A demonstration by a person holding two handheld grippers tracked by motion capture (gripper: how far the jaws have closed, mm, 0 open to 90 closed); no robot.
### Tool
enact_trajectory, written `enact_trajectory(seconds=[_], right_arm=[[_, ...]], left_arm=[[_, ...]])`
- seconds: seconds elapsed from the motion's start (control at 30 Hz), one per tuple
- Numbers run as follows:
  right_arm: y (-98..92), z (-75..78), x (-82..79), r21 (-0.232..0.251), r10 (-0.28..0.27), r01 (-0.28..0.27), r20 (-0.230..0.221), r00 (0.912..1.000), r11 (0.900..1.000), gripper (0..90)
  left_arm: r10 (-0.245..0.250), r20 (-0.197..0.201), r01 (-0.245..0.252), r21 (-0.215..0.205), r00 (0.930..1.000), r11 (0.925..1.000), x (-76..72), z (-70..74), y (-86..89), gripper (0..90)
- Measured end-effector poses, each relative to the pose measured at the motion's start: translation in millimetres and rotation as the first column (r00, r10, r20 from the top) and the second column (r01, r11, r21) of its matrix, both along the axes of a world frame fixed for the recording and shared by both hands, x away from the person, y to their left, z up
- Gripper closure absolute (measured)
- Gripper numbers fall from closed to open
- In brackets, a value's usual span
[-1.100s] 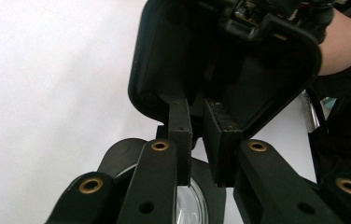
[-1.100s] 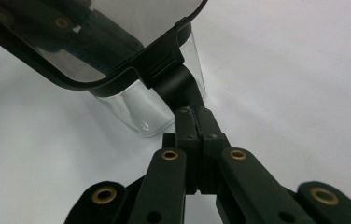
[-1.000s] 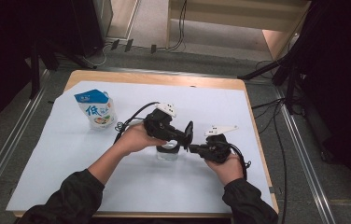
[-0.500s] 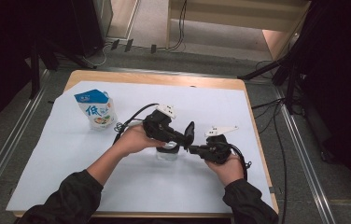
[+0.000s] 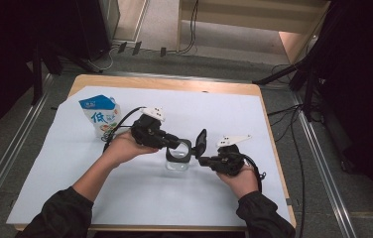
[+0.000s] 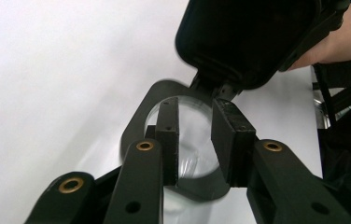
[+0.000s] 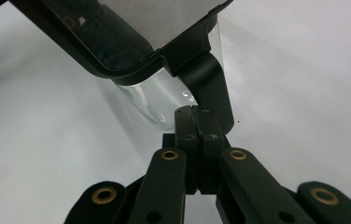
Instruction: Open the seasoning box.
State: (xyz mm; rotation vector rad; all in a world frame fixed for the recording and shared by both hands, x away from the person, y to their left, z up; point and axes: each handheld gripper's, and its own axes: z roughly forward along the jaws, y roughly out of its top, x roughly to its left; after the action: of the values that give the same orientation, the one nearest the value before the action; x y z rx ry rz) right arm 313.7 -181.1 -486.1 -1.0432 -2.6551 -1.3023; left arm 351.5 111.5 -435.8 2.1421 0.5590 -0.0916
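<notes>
Left tool (image 5: 182,148) is loosening, jaws just opening astride the jar (image 5: 177,162) mouth mid-tabletop (image 5: 224,119) | right tool (image 5: 205,159) is clenching the lid hinge (image 7: 206,84) | step: you're opening it | next: clear the rim.

On a white sheet (image 5: 125,198) over a wooden table (image 5: 174,84), a clear jar (image 5: 177,163) with a black rim and raised black lid (image 5: 201,141) sits between the left gripper (image 5: 187,148) and right gripper (image 5: 200,159); a blue-and-white pouch (image 5: 99,115) stands well apart at upper left.
</notes>
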Motion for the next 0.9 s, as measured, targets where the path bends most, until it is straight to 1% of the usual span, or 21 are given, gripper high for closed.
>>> enact_trajectory(seconds=[0.13, 0.2, 0.3, 0.4, 0.5, 0.53, 0.63, 0.7, 0.77, 0.8, 0.87, 0.9], right_arm=[[-0.6, 0.2, 1.8, 0.000, -0.003, 0.003, 0.000, 1.0000, 1.000, 90.0], [-0.9, 0.0, 2.9, 0.000, -0.003, 0.003, 0.000, 1.0000, 1.000, 90.0], [-0.8, -0.3, 4.7, -0.001, -0.006, 0.006, 0.006, 1.0000, 1.000, 90.0], [-0.6, -0.5, 6.2, -0.005, -0.009, 0.009, 0.009, 0.9999, 1.000, 90.0], [0.0, 0.0, 6.4, -0.004, -0.010, 0.010, 0.009, 0.9999, 1.000, 90.0], [-0.2, 0.3, 6.4, -0.002, -0.010, 0.010, 0.007, 0.9999, 1.000, 90.0], [-5.0, 2.8, 4.9, 0.007, -0.011, 0.011, 0.011, 0.9999, 1.000, 89.3], [-10.6, 3.8, 2.5, 0.007, -0.022, 0.021, 0.023, 0.9995, 1.000, 85.2], [-15.8, 3.2, 1.8, -0.007, -0.033, 0.033, 0.039, 0.9987, 0.999, 78.4], [-18.2, 2.6, 2.4, -0.014, -0.039, 0.040, 0.043, 0.9983, 0.999, 74.9], [-20.8, 1.1, 4.2, -0.026, -0.053, 0.055, 0.060, 0.9968, 0.998, 68.6], [-20.8, 0.7, 4.6, -0.033, -0.053, 0.056, 0.067, 0.9963, 0.998, 66.5]], left_arm=[[0.033, 0.007, -0.033, 0.003, 0.9994, 0.9994, -3.3, -2.0, 12.5, 70.2], [0.046, 0.016, -0.046, 0.015, 0.9988, 0.9988, -5.2, -2.3, 17.8, 69.2], [0.058, 0.020, -0.059, 0.014, 0.9981, 0.9982, -8.0, -2.9, 24.7, 68.5], [0.075, 0.032, -0.075, 0.007, 0.9967, 0.9972, -10.8, -3.5, 31.8, 67.9], [0.089, 0.050, -0.090, 0.017, 0.9948, 0.9958, -13.7, -4.4, 39.1, 66.4], [0.093, 0.050, -0.094, 0.019, 0.9944, 0.9954, -14.6, -4.9, 41.7, 64.7], [0.120, 0.043, -0.122, 0.050, 0.9919, 0.9913, -16.8, -6.3, 49.8, 48.9], [0.130, 0.032, -0.131, 0.043, 0.9911, 0.9905, -19.1, -7.9, 57.4, 47.2], [0.132, 0.021, -0.133, 0.037, 0.9910, 0.9904, -20.3, -10.4, 64.3, 45.3], [0.141, 0.016, -0.142, 0.050, 0.9898, 0.9886, -20.4, -11.2, 67.3, 45.0], [0.154, -0.004, -0.154, 0.060, 0.9880, 0.9863, -19.6, -13.3, 73.5, 45.1], [0.160, -0.006, -0.159, 0.061, 0.9872, 0.9854, -19.6, -13.8, 75.6, 45.5]])
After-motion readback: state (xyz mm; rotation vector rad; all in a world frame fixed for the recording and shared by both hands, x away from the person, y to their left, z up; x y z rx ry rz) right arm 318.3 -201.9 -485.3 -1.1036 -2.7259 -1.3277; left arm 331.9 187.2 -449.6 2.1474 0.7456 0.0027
